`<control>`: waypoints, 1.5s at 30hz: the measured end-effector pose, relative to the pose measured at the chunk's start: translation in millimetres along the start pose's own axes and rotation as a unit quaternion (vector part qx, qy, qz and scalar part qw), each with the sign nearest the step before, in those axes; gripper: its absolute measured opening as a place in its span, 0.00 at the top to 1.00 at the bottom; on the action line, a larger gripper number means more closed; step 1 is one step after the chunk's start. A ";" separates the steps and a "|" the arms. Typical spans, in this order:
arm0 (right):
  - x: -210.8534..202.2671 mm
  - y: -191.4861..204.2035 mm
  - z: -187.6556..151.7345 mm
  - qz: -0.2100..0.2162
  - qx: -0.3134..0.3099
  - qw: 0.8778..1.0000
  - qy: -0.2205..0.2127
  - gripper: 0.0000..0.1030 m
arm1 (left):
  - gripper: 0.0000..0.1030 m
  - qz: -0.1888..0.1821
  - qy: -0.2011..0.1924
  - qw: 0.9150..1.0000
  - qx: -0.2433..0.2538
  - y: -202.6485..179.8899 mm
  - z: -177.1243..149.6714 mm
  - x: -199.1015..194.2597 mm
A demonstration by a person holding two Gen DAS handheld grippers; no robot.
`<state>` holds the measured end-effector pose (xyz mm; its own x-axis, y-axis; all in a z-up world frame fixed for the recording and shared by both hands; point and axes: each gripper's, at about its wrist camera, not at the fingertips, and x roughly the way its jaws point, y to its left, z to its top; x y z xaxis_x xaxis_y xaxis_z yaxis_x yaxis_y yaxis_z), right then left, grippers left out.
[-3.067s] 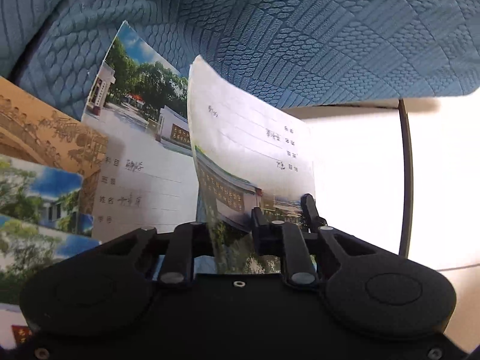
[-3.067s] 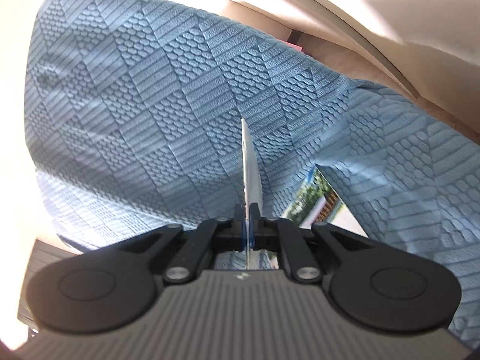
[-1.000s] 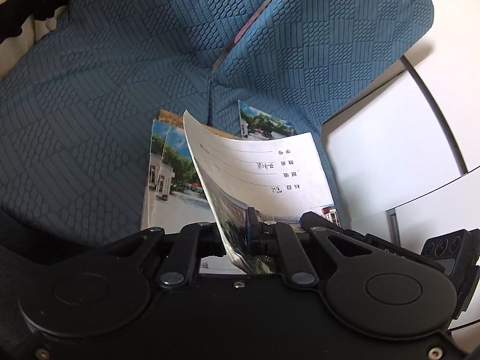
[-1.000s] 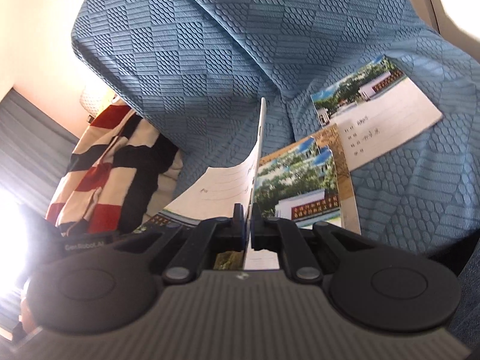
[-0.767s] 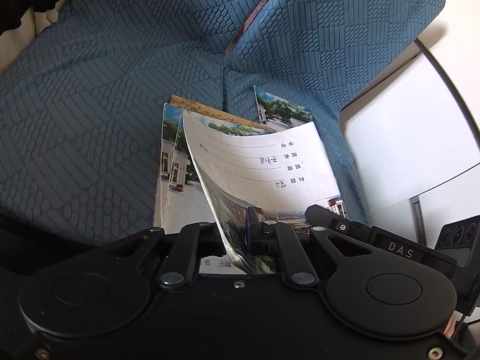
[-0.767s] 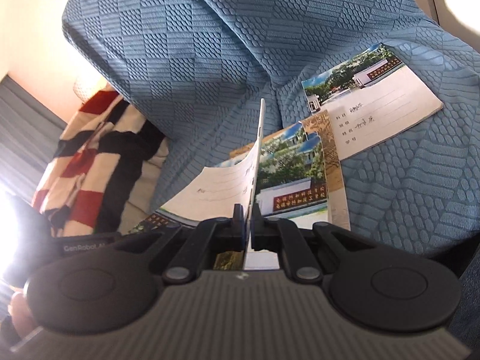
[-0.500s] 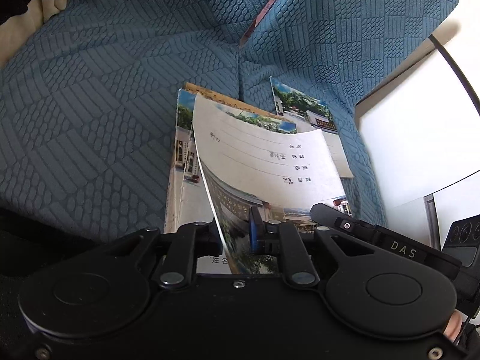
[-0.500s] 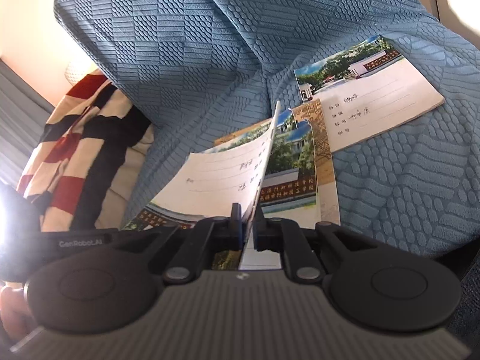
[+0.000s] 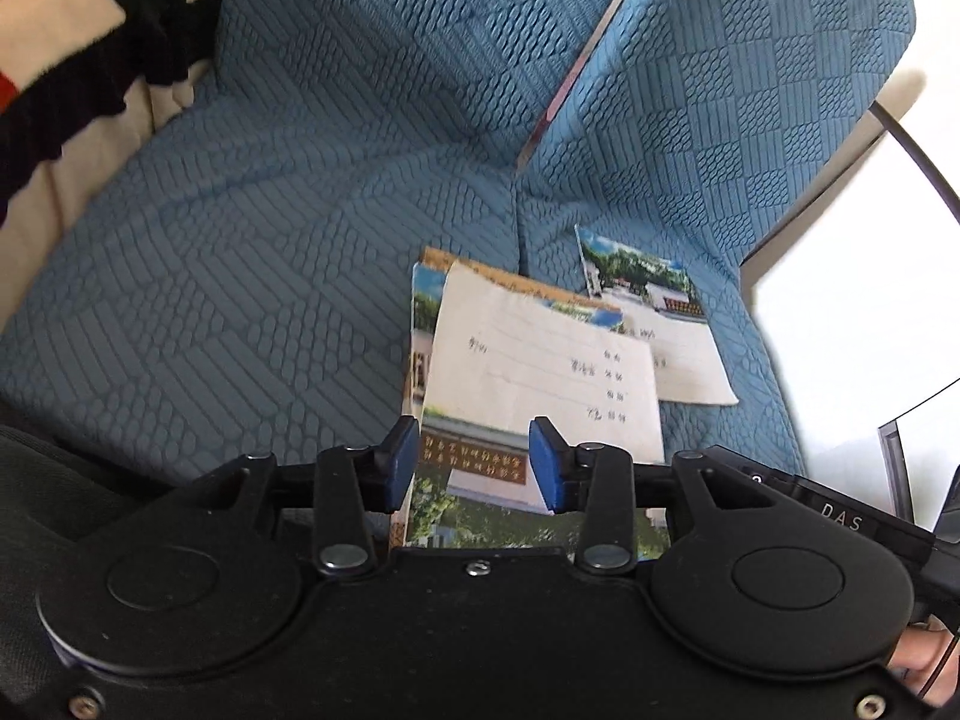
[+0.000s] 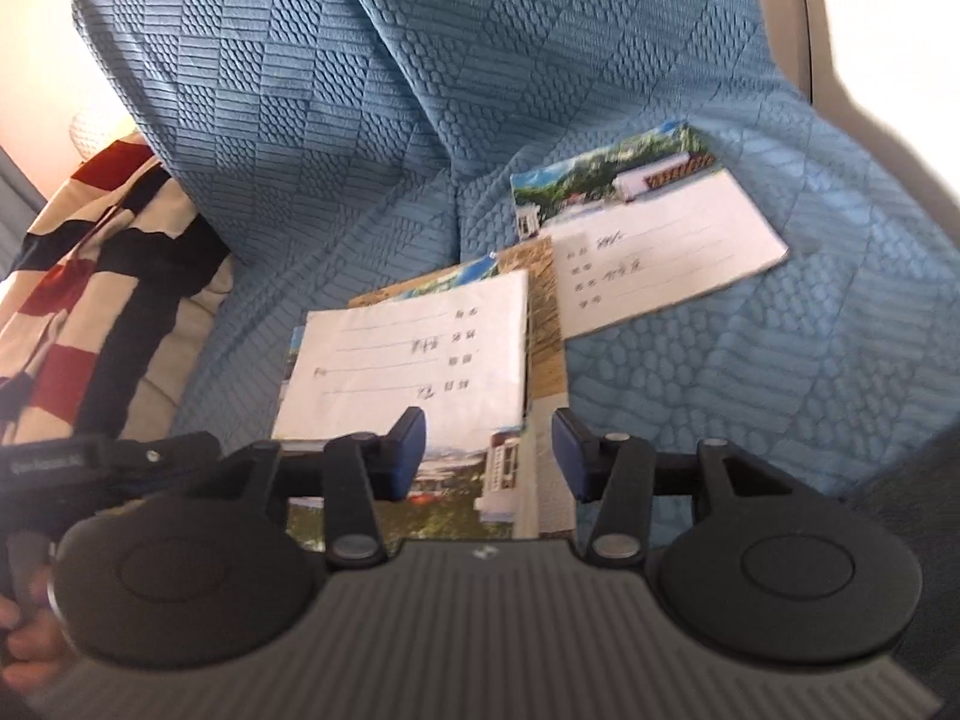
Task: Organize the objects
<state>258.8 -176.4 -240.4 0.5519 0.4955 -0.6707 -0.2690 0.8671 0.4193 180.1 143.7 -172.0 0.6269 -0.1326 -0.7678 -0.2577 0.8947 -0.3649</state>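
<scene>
A white exercise book with a school photo on its cover (image 9: 543, 381) (image 10: 408, 354) lies flat on top of a small stack of books (image 9: 420, 324) (image 10: 543, 336) on the blue textured sofa seat. My left gripper (image 9: 474, 459) hovers just over its near edge, jaws opening, pads clear of the cover. In the right wrist view my right gripper (image 10: 489, 453) hangs over the same book's near end, jaws opening too, nothing pressed between its pads. A separate book (image 9: 660, 330) (image 10: 651, 246) lies alone to the right of the stack.
A blue quilted cover (image 9: 270, 240) (image 10: 360, 90) drapes the sofa back and seat. A red, black and cream striped cloth (image 9: 72, 30) (image 10: 90, 276) lies at the left. A thin strip (image 9: 576, 66) sticks out of the sofa crease. A white surface (image 9: 852, 312) lies at the right.
Both grippers held the top book upright by its edges; both have let go and spread their jaws, and the book now lies flat on the stack.
</scene>
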 end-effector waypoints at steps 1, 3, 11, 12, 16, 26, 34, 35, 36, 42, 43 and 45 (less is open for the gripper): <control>-4.6 -1.8 2.1 -0.007 -0.008 1.000 -0.007 0.52 | 0.63 0.000 -0.005 1.000 0.001 -4.3 1.8 -3.6; -13.9 -5.1 6.5 -0.019 -0.021 0.999 -0.021 0.52 | 0.63 -0.006 -0.017 1.000 0.006 -14.3 5.3 -12.5; -71.1 -1.6 27.1 -0.054 -0.049 0.992 -0.102 0.52 | 0.63 -0.024 -0.064 0.997 0.045 -61.4 9.6 -44.2; -78.1 -1.7 28.9 -0.057 -0.046 0.991 -0.108 0.52 | 0.63 -0.027 -0.067 0.996 0.047 -65.8 10.5 -46.9; -104.0 -0.7 34.3 -0.064 -0.038 0.989 -0.128 0.52 | 0.63 -0.039 -0.081 0.995 0.051 -80.7 12.9 -59.1; -132.8 9.5 29.3 -0.058 -0.041 0.987 -0.146 0.51 | 0.64 -0.064 -0.066 0.993 0.073 -113.2 7.3 -58.7; -126.9 3.4 25.3 -0.063 -0.034 0.988 -0.137 0.51 | 0.64 -0.075 -0.047 0.993 0.079 -131.0 5.4 -42.2; -124.7 -0.6 25.7 -0.066 -0.029 0.988 -0.136 0.51 | 0.64 -0.076 -0.043 0.993 0.079 -132.5 5.9 -39.2; -122.1 -4.2 26.1 -0.068 -0.025 0.988 -0.134 0.51 | 0.64 -0.076 -0.040 0.993 0.080 -132.9 7.0 -35.4; -100.5 -28.1 27.5 -0.088 -0.004 0.988 -0.123 0.51 | 0.64 -0.073 -0.017 0.994 0.083 -137.3 12.7 -5.3; -95.8 -32.8 27.9 -0.092 -0.001 0.988 -0.122 0.51 | 0.63 -0.071 -0.014 0.994 0.083 -137.3 15.0 1.2; -84.6 -42.4 29.7 -0.102 0.007 0.988 -0.117 0.51 | 0.63 -0.065 -0.006 0.994 0.085 -137.6 20.3 15.7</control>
<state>247.0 -256.6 -183.2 0.7610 0.2840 -0.5833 -0.1239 0.9462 0.2989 240.3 27.2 -123.2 0.6564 -0.2475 -0.7126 -0.0471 0.9293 -0.3662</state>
